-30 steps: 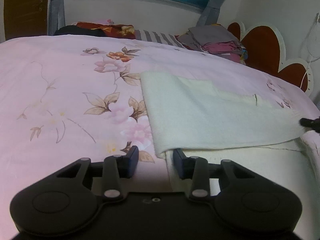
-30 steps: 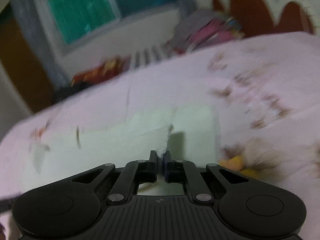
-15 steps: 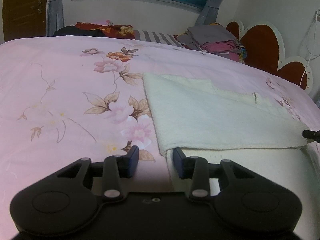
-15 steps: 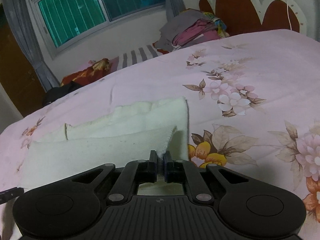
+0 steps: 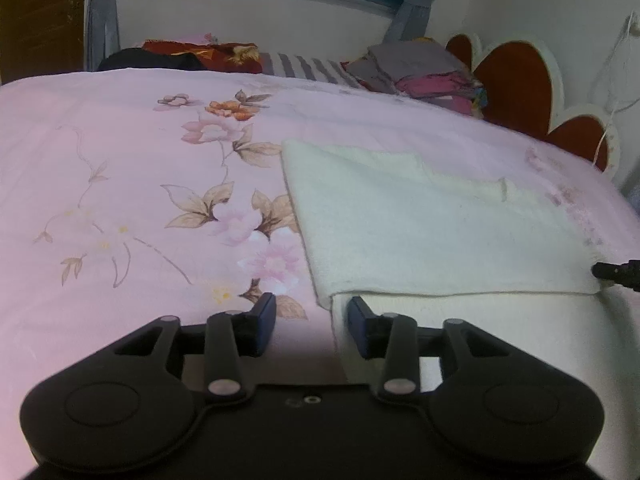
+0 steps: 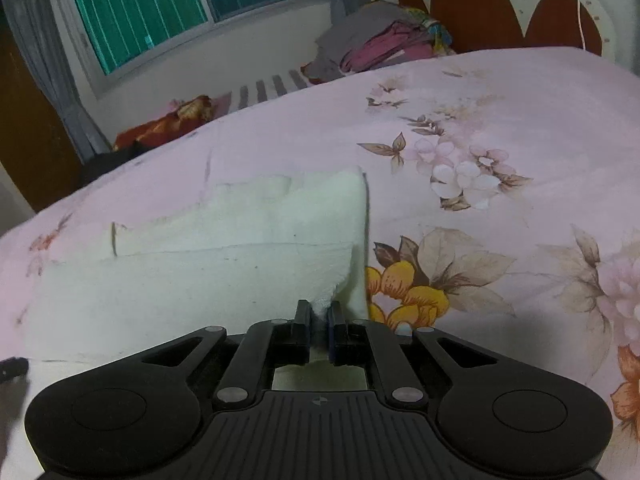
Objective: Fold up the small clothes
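A cream-white fleece garment (image 5: 432, 232) lies on the pink floral bed, its upper layer folded over a lower one. My left gripper (image 5: 311, 322) is open and empty, low over the bed at the garment's near left corner. My right gripper (image 6: 319, 316) is shut on the garment's near right corner (image 6: 320, 300), holding it close to the lower layer. The garment also shows in the right wrist view (image 6: 224, 264). The right gripper's tip (image 5: 616, 272) shows at the right edge of the left wrist view.
The pink floral bedspread (image 5: 120, 184) spreads left of the garment. A pile of folded clothes (image 5: 424, 76) sits at the far side by the red and white headboard (image 5: 520, 88). A striped pillow (image 5: 312, 66) and dark red fabric (image 5: 200, 54) lie under the window.
My right gripper has carried the garment's corner down and toward me, laying the upper layer flat over the lower one. The left gripper has stayed put and open.
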`<state>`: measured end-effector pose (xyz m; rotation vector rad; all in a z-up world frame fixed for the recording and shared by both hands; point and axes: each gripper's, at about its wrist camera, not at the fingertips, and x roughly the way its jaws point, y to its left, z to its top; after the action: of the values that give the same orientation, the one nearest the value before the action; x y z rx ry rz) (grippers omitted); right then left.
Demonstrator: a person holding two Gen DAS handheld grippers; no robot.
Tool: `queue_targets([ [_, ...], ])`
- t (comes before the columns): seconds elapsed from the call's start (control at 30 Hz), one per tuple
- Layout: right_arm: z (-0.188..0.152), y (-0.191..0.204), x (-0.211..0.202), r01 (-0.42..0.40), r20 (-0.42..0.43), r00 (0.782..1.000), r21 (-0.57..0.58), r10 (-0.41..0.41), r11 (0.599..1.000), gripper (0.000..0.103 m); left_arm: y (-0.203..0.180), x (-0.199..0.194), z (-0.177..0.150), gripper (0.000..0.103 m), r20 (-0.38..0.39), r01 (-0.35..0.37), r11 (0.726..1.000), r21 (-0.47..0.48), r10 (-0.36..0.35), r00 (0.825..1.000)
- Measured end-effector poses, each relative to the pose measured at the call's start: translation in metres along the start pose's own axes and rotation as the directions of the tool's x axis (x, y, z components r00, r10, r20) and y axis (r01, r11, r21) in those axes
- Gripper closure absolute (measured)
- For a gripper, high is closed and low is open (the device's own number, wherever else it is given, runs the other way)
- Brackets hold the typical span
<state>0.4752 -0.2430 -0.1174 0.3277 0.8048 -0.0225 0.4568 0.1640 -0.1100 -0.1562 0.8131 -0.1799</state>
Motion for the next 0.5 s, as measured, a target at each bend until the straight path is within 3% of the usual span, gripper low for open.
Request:
queue_targets([
  [0.03, 0.002, -0.001, -0.008, 0.011, 0.023, 1.0, 0.008, -0.012, 1.0, 0.093, 0.001, -0.008, 0.001, 0.049, 0.036, 0.004, 1.0, -0.003, -0.004, 0.999],
  [0.07, 0.003, -0.002, -0.018, 0.021, 0.059, 0.998, 0.014, -0.022, 1.0, 0.072, 0.001, -0.018, 0.002, 0.044, 0.083, 0.002, 1.0, 0.003, -0.002, 0.997],
  [0.1, 0.004, -0.004, -0.028, 0.029, 0.105, 0.994, 0.021, -0.031, 0.999, 0.061, -0.001, -0.025, 0.006, 0.038, 0.129, 0.002, 1.0, 0.009, -0.003, 0.992],
  [0.13, 0.007, -0.006, -0.035, 0.015, 0.133, 0.991, 0.021, -0.017, 1.0, 0.058, -0.004, -0.027, 0.011, 0.038, 0.153, 0.008, 1.0, 0.014, -0.01, 0.988],
  [0.2, 0.013, -0.005, -0.033, 0.006, 0.119, 0.993, 0.006, -0.006, 1.0, 0.059, -0.015, -0.021, 0.025, 0.038, 0.166, 0.036, 0.999, 0.034, -0.041, 0.985],
  [0.23, 0.018, -0.002, -0.028, 0.009, 0.107, 0.994, -0.016, -0.008, 1.0, 0.066, -0.023, -0.013, 0.032, 0.038, 0.157, 0.046, 0.997, 0.055, -0.054, 0.986],
  [0.27, 0.022, 0.002, -0.022, 0.0, 0.095, 0.995, -0.04, 0.004, 0.999, 0.081, -0.031, -0.003, 0.04, 0.038, 0.15, 0.053, 0.996, 0.078, -0.064, 0.987],
  [0.3, 0.025, 0.007, -0.016, -0.014, 0.082, 0.996, -0.06, 0.019, 0.998, 0.084, -0.038, 0.009, 0.047, 0.038, 0.142, 0.061, 0.993, 0.1, -0.075, 0.987],
  [0.4, 0.031, 0.027, 0.007, -0.044, 0.047, 0.998, -0.139, 0.05, 0.989, 0.084, -0.049, 0.048, 0.062, 0.038, 0.096, 0.062, 0.988, 0.139, -0.075, 0.993],
  [0.5, 0.035, 0.039, 0.026, -0.016, 0.03, 0.999, -0.185, 0.022, 0.983, 0.084, -0.042, 0.084, 0.072, 0.037, 0.053, 0.046, 0.989, 0.138, -0.054, 0.997],
])
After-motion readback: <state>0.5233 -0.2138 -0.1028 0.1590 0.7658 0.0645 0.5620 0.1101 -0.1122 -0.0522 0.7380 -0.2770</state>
